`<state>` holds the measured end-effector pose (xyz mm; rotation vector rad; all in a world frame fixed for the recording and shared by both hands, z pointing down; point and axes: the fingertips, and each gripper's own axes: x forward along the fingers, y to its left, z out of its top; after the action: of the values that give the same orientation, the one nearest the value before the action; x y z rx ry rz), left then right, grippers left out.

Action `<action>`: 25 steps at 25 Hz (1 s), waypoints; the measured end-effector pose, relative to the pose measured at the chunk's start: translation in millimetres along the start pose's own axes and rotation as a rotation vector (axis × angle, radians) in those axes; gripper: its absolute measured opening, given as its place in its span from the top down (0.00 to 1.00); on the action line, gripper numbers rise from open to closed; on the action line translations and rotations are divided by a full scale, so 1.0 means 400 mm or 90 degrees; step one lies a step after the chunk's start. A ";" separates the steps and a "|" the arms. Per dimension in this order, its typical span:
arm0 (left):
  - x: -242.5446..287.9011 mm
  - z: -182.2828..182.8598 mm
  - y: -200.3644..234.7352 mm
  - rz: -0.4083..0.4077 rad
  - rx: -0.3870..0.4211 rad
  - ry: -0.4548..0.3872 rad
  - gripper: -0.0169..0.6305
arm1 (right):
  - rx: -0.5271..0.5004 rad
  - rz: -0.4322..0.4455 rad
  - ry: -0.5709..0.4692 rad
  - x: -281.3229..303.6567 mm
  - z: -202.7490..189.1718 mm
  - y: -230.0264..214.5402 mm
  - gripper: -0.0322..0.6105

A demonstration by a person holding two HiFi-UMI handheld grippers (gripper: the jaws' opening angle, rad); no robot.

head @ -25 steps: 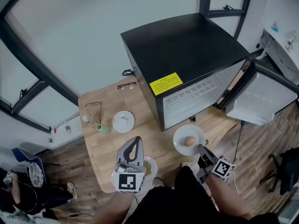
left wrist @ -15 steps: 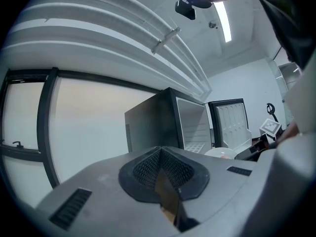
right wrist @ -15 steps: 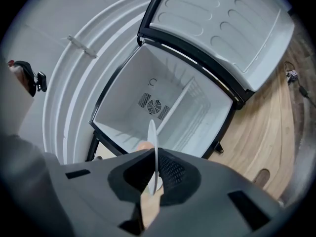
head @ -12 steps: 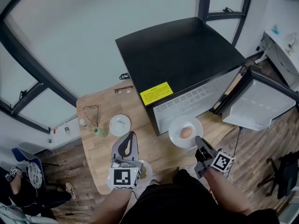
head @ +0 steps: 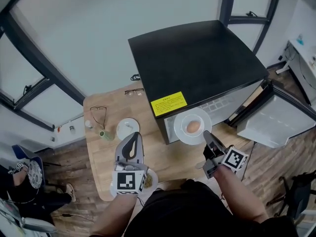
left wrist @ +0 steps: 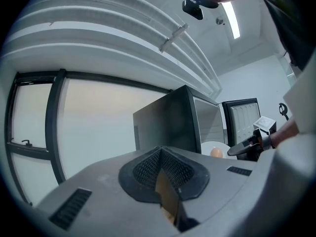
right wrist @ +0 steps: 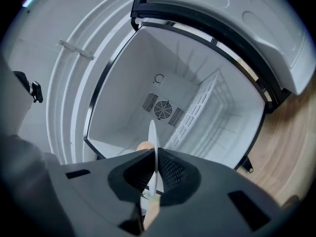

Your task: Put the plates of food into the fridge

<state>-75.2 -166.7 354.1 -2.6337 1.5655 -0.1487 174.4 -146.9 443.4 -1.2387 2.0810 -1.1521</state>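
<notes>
Holding the egg plate at the open fridge's mouth, right tongs clamped on its rim, we judge nothing stored yet. A second food plate waits on the near desk below our closed, empty left tongs.

The right gripper pinches the rim of a thin white plate, seen from its edge. A round tan bit of food peeks out beside the plate. Just ahead is the open fridge. A round fan grille sits on the fridge's back wall, with a white wire rack along one side.
</notes>
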 end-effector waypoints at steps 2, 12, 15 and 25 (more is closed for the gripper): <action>0.006 0.006 0.010 0.011 -0.001 0.000 0.97 | 0.004 0.001 0.003 0.026 0.018 0.000 0.90; 0.008 0.009 0.056 0.062 0.010 0.008 0.97 | 0.007 -0.038 0.050 0.160 0.060 -0.048 0.90; -0.003 0.001 0.076 0.083 0.008 0.010 0.97 | 0.010 -0.064 0.064 0.192 0.068 -0.071 0.90; -0.088 -0.027 0.157 0.159 -0.020 0.027 0.97 | -0.129 -0.152 0.130 0.265 0.075 -0.091 0.85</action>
<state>-147.9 -165.8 356.1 -2.4434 1.9075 -0.1678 161.9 -261.0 461.0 -1.5582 2.2937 -1.2398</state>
